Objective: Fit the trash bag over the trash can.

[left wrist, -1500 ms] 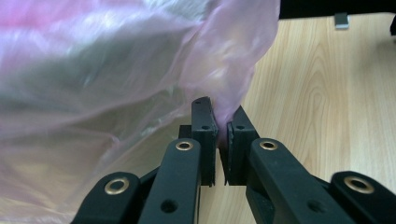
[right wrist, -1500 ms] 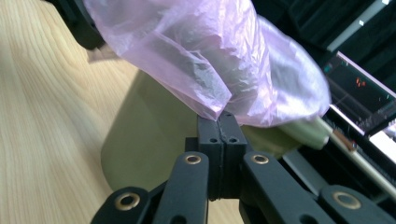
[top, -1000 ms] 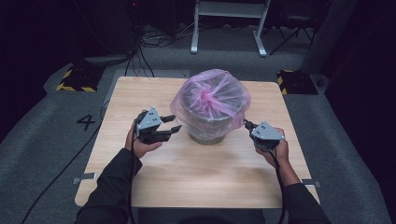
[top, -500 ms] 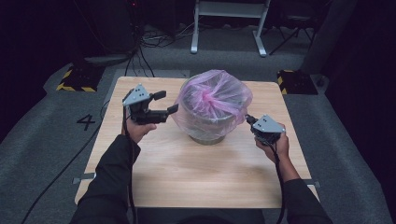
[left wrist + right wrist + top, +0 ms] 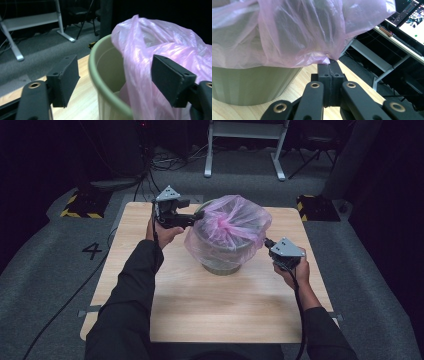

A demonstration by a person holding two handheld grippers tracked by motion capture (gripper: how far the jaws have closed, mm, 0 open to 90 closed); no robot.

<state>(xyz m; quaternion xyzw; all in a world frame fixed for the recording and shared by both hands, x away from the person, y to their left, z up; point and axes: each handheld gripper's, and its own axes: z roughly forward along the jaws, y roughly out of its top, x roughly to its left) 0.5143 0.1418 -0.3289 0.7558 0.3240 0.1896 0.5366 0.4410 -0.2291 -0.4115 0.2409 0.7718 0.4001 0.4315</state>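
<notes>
Grey carpeted floor (image 5: 60,270) all around, marked with a "4" (image 5: 92,251), cables and yellow-black striped blocks (image 5: 80,207) at the far edge, white frame legs (image 5: 245,150) beyond; rest of room too dark to make out. Monitors (image 5: 409,17) on a desk seen in the right gripper view, cut off by the frame edge.

Light wooden table (image 5: 210,310) in the middle, near edge hidden behind dark sleeves.

At table centre, olive-green bin (image 5: 220,262) standing upright, mostly veiled under a pink translucent plastic bag (image 5: 232,227) draped over its top and gathered into a bunch; bin contents not discernible. On the left gripper's side, bare rim (image 5: 93,72) exposed, bag slipped off there.

Left gripper (image 5: 192,217) held just beside the bin's far-left rim, jaws spread and just opened wider, rim and bag edge lying between them, neither pad pressing on anything.

Right gripper (image 5: 266,241) at the bin's right side, jaws pressed together, pinching the bag's hem (image 5: 325,60) at the tips; amount of film caught hard to judge.
</notes>
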